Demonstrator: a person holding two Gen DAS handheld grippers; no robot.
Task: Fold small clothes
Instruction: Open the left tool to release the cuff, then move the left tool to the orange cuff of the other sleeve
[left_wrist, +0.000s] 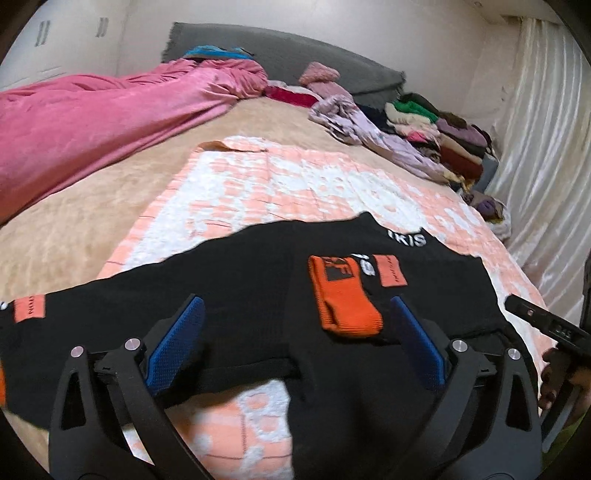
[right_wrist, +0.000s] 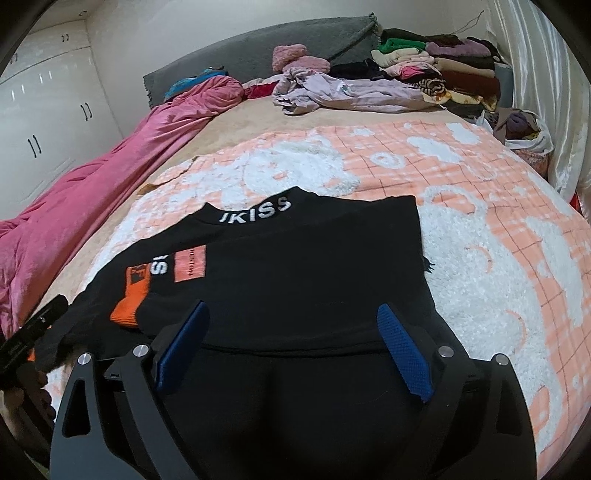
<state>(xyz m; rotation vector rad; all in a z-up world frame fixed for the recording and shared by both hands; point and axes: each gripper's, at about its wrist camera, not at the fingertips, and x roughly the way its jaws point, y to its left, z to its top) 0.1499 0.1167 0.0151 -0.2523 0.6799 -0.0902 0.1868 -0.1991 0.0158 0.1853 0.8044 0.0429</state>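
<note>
Here, white lettering "IKISS" is read on the collar of the flat black knit garment (right_wrist: 295, 266), laid on a fluffy peach-and-white checked blanket (right_wrist: 480, 229); both left tongs (left_wrist: 295, 332) and right tongs (right_wrist: 291, 336) are held open, gripping nothing.

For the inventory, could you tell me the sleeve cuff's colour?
Orange cuff, clearest in the left wrist view.

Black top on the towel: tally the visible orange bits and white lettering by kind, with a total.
Counted on the black top, both wrist views together:
Orange cuff: 1
Orange rectangular patches: 2
White letterings, at the collar and beside the cuff: 2
Total: 5
</note>
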